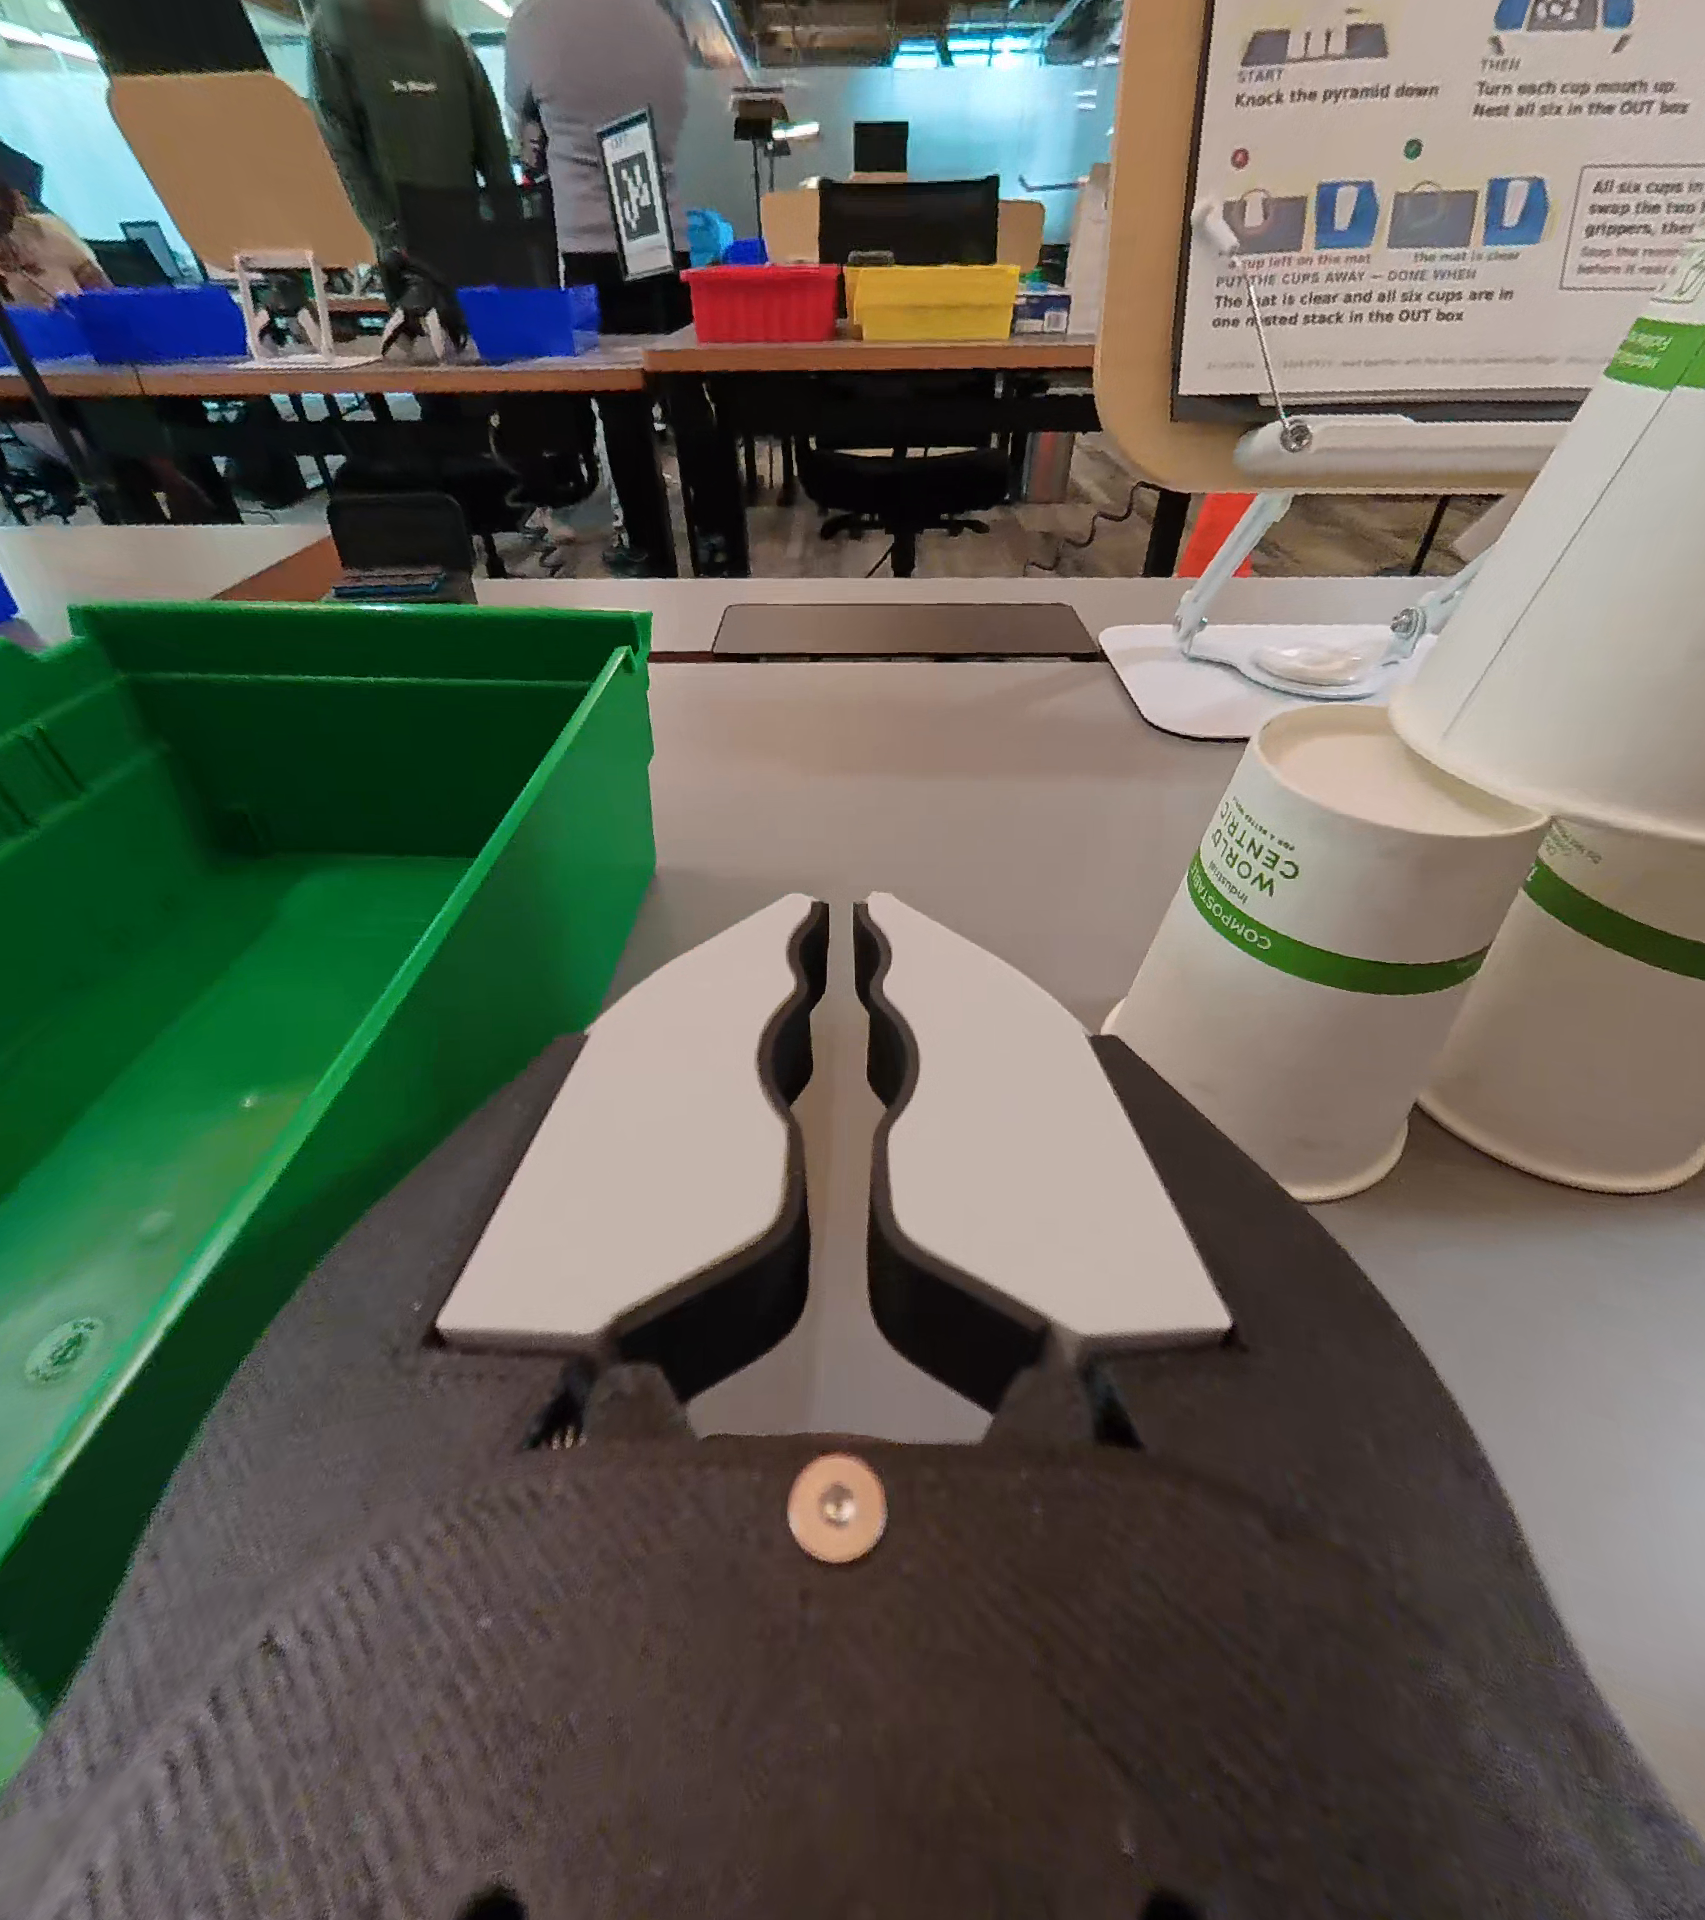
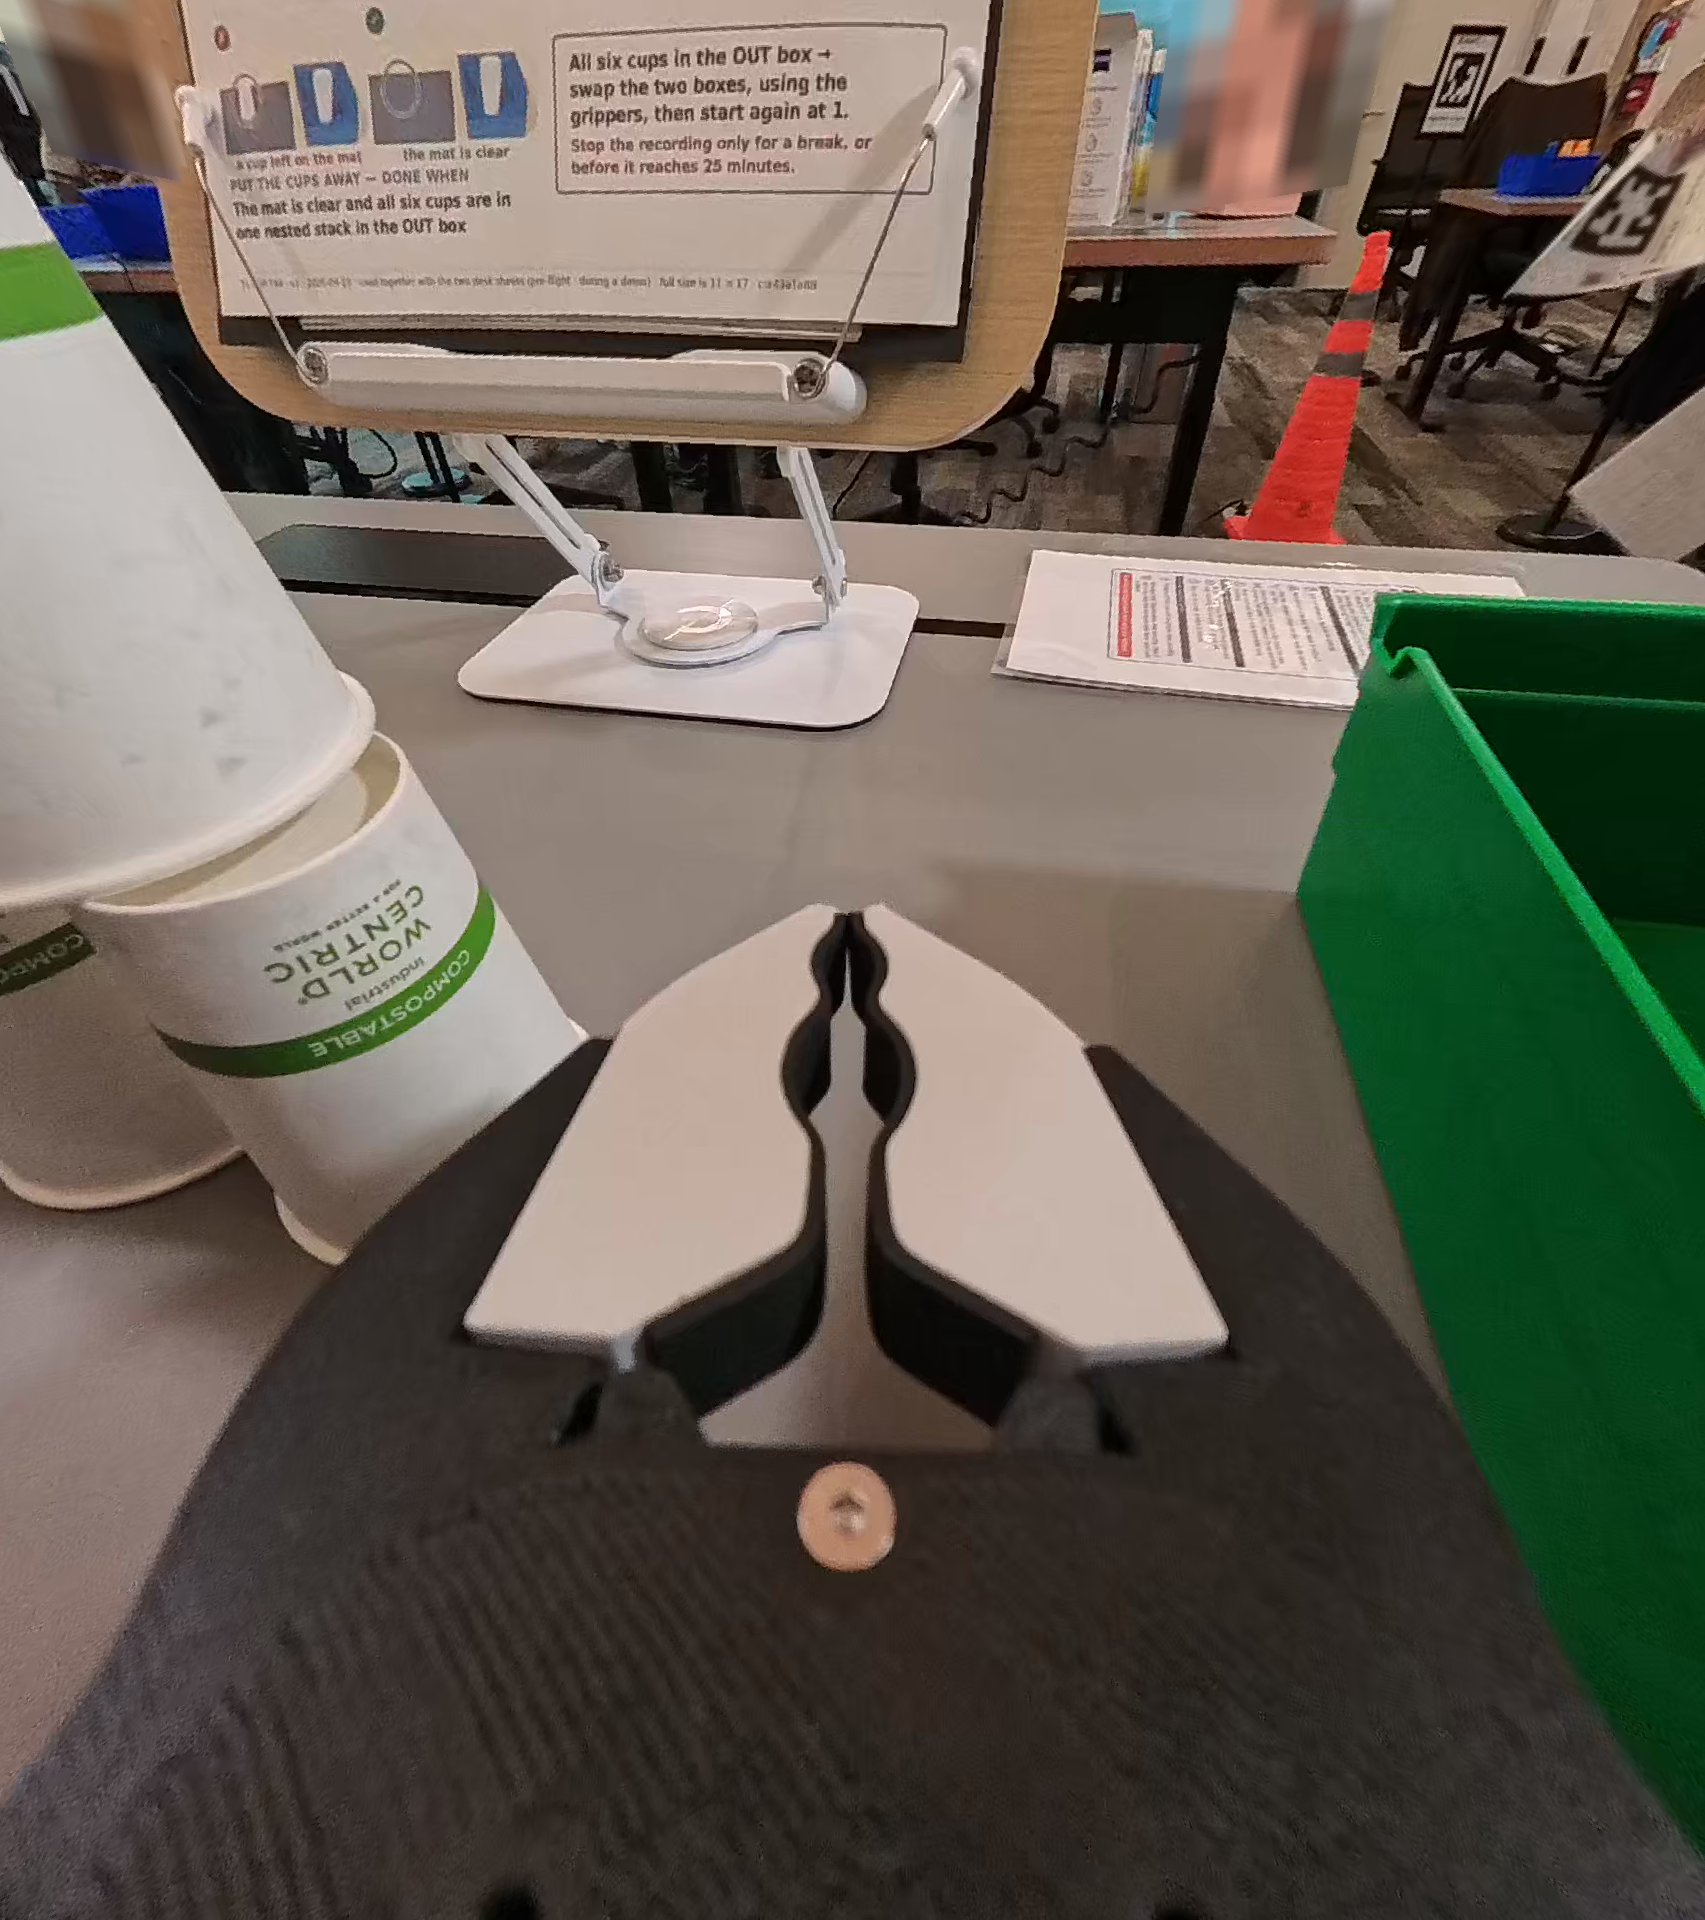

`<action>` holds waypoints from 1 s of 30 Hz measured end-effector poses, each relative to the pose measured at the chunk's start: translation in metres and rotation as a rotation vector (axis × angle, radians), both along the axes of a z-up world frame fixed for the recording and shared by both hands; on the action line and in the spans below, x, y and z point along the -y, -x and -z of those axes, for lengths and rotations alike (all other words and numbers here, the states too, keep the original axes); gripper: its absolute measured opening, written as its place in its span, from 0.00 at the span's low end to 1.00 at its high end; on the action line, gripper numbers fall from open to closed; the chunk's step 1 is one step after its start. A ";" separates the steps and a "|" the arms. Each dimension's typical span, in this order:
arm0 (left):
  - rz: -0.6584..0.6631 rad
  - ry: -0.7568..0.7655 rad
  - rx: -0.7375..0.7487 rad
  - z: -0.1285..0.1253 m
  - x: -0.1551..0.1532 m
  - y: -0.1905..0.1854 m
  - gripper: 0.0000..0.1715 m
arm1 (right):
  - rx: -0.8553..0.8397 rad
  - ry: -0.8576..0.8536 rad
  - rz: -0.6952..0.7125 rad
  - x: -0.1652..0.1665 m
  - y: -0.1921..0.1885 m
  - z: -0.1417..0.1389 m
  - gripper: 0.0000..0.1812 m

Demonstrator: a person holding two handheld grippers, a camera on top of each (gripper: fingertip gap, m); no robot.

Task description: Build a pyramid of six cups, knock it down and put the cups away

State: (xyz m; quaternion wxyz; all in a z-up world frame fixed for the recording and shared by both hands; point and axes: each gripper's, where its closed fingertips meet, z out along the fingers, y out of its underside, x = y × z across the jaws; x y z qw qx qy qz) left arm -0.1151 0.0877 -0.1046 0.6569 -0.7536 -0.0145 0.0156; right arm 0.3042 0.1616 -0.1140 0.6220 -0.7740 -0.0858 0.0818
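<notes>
Left tongs [image 1: 840, 914]: nearly closed, empty, between bin [image 1: 235, 935] and cups [image 1: 1326, 977].
Right tongs [image 2: 856, 920]: closed, empty, beside cup [image 2: 360, 997].
Care: stack looked easily toppled.

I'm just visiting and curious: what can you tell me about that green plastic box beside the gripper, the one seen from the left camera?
The green bin is an open-topped box of glossy moulded plastic with ribbed side walls and a stepped rim. It looks empty; a small round moulded mark shows on its floor. It sits flat on the grey table, just left of the left gripper, whose jaws are nearly closed on nothing. Whether the two touch cannot be told.
</notes>
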 end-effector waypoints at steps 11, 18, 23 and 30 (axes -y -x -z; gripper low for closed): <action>0.025 0.023 0.128 0.006 -0.004 0.000 0.03 | 0.133 -0.009 -0.030 0.005 0.004 0.004 0.00; 0.061 0.033 0.207 0.007 -0.003 -0.004 0.03 | 0.076 0.017 0.127 0.000 -0.013 0.005 0.00; 0.057 0.037 0.227 0.007 -0.003 -0.002 0.03 | 0.026 0.000 0.206 0.007 -0.004 -0.006 0.02; 0.072 0.053 0.247 0.009 -0.004 -0.004 0.03 | 0.029 -0.078 0.214 -0.007 0.024 -0.037 0.00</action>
